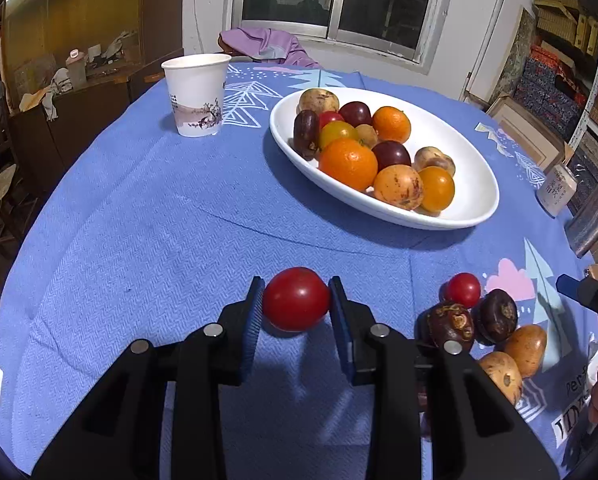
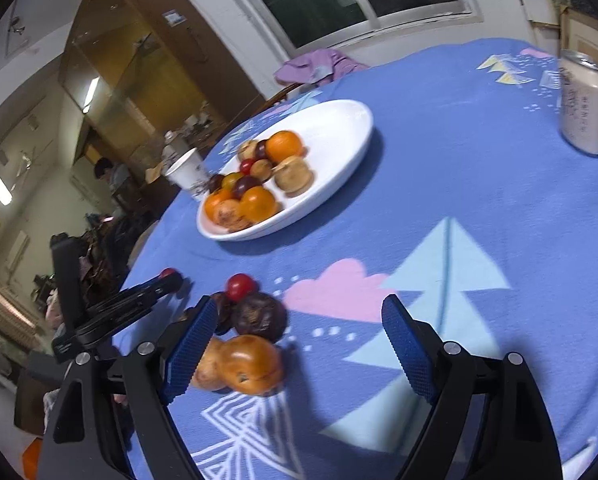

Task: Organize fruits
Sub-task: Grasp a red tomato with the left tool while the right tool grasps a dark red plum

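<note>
Left gripper (image 1: 296, 300) squeezes red tomato (image 1: 296, 299) by both sides, so it won't roll away. Tomato sits low over blue cloth (image 1: 159, 220), not yet in white dish (image 1: 471, 184). Dish already has many fruits, likely home for rest too. Right gripper (image 2: 299, 344) wide open, holding nothing, aimed at small pile of loose fruits (image 2: 251, 332), probably next pick.

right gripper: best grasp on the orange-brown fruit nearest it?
Grip the orange-brown fruit across its rounded middle, coming down from above on its right, cloth-side flank. A paler fruit touches its left side and a dark fruit sits just behind, so only the right and near sides look free. The right gripper stands open, probably wide enough.
</note>
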The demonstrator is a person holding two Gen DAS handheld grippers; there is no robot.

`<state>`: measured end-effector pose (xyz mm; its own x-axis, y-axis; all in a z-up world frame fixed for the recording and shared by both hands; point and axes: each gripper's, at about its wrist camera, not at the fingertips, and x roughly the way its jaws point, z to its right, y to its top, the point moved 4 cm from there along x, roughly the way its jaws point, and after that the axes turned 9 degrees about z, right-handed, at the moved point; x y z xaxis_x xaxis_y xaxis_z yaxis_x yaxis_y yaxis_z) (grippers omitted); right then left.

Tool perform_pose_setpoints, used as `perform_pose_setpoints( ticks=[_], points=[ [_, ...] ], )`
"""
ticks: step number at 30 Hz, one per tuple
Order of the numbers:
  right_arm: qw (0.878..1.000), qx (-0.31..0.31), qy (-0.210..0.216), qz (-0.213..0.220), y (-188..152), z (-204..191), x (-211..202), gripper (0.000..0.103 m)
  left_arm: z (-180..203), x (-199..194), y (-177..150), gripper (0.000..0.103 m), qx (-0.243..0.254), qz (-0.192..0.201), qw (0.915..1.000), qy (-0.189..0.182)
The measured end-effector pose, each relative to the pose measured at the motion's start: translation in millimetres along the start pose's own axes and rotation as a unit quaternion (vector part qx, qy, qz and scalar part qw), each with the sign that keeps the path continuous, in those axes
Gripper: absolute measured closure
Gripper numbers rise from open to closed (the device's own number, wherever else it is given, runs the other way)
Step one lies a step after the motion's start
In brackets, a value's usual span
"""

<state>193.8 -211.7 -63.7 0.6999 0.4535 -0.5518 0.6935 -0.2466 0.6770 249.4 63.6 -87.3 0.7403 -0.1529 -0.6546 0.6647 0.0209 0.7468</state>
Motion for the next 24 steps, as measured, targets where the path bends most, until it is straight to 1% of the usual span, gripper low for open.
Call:
perform_pose_setpoints(
  ticks=[1,3,6,8,9,12,16,24],
  points=[
    [1.0,0.002,0.005,-0.004,0,-5,4,0.019,-2,2,0,0.071,-0.005,-0.004,1.0,-0.004],
    [1.0,-0.004,0.012,-0.022,4,-20,16,0.025,-4,7,-2,0.071,-0.012,-0.011,0.9998,-0.008],
    [0.998,-0.046,-0.007,-0.048,7,-47,37,0.033,-5,9,-3,0.071,-0.015,-0.013,0.9997,-0.012],
    [0.994,-0.076,-0.013,-0.072,6,-68,53,0.044,-6,9,-4,0.07,-0.017,-0.013,0.9997,-0.014],
    [0.993,-0.086,-0.015,-0.077,4,-75,59,0.045,-6,9,-4,0.07,-0.018,-0.013,0.9996,-0.015],
    [0.989,-0.116,-0.036,-0.085,0,-86,72,0.056,-6,12,-5,0.069,-0.02,-0.018,0.9995,-0.017],
    [0.985,-0.133,-0.059,-0.089,-2,-84,82,0.065,-3,13,-5,0.069,-0.012,-0.018,0.9997,-0.01],
    [0.982,-0.145,-0.071,-0.097,-3,-80,95,0.066,-1,14,-6,0.068,-0.004,-0.017,0.9998,-0.004]
  ],
)
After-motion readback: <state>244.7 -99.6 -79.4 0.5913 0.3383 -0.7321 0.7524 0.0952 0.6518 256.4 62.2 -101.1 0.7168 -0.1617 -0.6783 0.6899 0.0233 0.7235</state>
